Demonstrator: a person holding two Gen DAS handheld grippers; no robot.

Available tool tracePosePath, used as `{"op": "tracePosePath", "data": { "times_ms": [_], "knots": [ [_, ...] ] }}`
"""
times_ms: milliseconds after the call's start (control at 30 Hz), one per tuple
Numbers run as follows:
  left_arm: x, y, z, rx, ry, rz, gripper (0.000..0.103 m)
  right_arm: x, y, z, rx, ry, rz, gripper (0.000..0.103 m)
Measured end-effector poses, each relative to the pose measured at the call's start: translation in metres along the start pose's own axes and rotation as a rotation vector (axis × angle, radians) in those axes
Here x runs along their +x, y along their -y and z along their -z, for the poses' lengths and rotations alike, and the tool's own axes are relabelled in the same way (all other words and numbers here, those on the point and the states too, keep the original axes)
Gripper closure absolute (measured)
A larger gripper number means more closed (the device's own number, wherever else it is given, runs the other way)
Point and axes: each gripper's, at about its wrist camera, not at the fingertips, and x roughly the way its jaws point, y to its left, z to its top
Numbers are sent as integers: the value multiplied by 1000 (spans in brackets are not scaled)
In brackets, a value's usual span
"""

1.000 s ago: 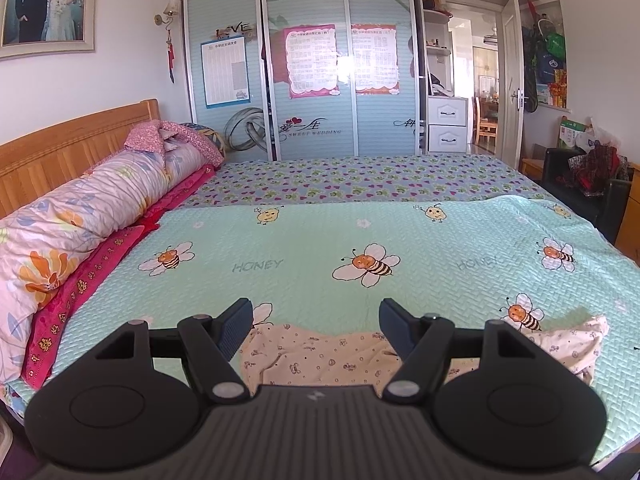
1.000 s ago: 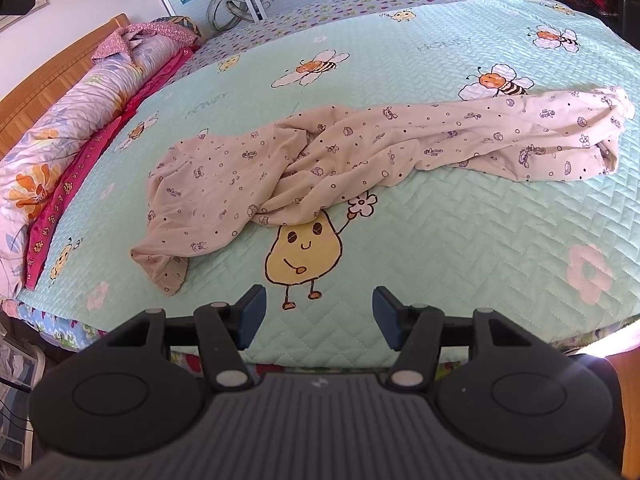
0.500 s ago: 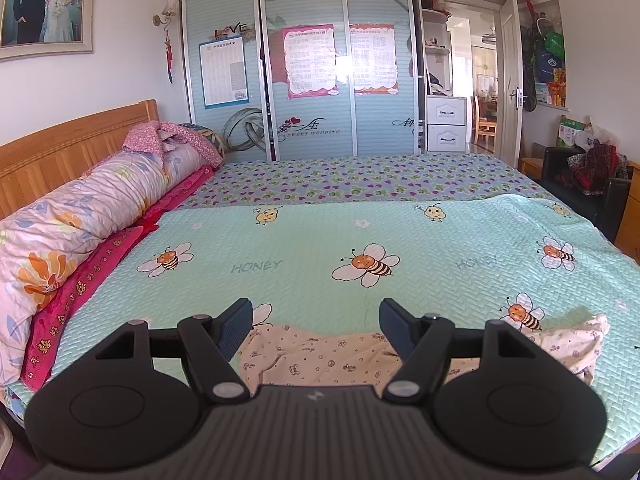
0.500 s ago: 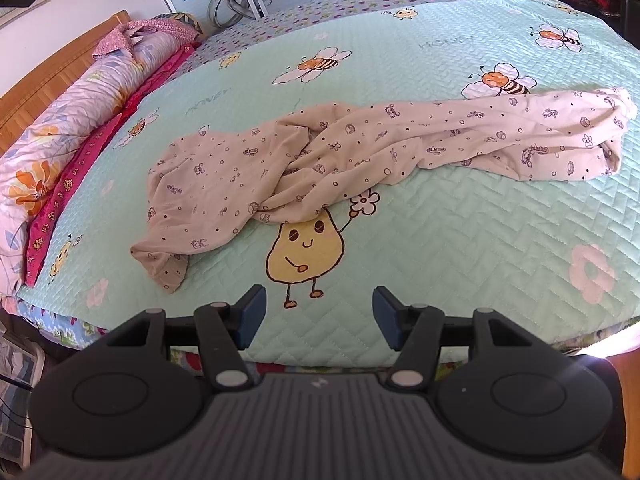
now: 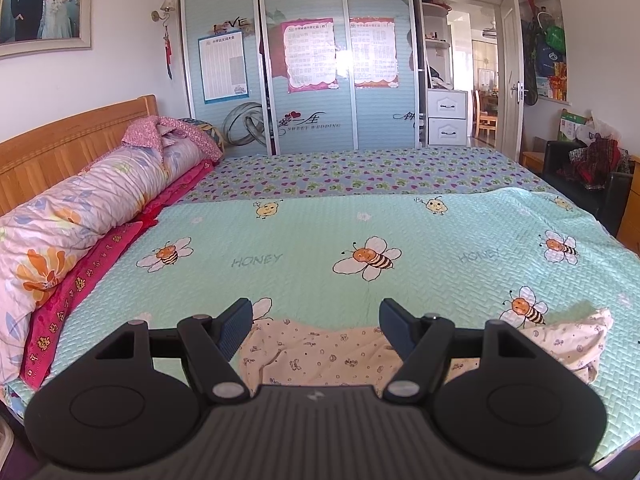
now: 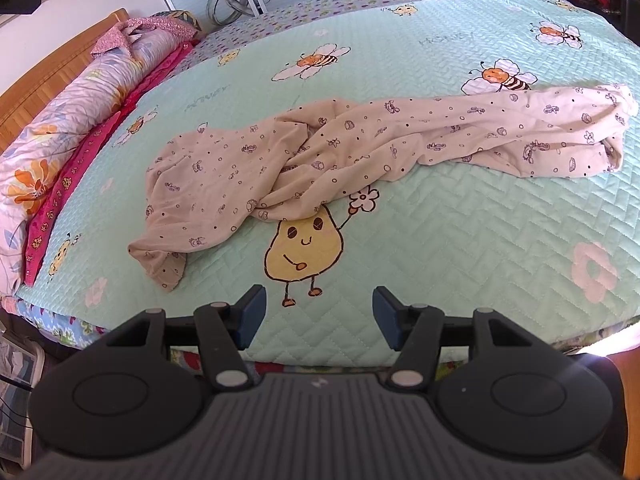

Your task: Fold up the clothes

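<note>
Right wrist view shows us the beige, small-printed soft cotton garment (image 6: 360, 148) strewn in a long twisted rope across the mint-green quilted bee-print bedspread (image 6: 480, 248), crumpled and with no fold in it. We hold our right gripper (image 6: 319, 312) and left gripper (image 5: 316, 326) short of it, jaws wide, empty. All the folding remains, we judge.

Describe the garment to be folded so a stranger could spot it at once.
Start at the mint-green bedspread printed with bees. Near its front edge lies the beige garment, twisted into a long crumpled strip above the yellow pear cartoon. It is the only loose clothing on the spread, dotted with small dark prints.
</note>
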Motion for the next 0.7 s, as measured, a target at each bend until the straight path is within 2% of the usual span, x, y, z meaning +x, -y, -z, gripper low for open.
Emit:
{"op": "tracePosePath", "data": {
  "times_ms": [433, 533, 700],
  "knots": [
    [16, -5, 11, 0, -31, -4, 30, 4, 5, 0, 12, -9, 4, 42],
    [30, -21, 32, -25, -62, -17, 29, 3, 10, -1, 20, -3, 10, 42],
    [83, -59, 92, -57, -217, -118, 28, 4, 26, -3, 58, 5, 32, 42]
  ]
}}
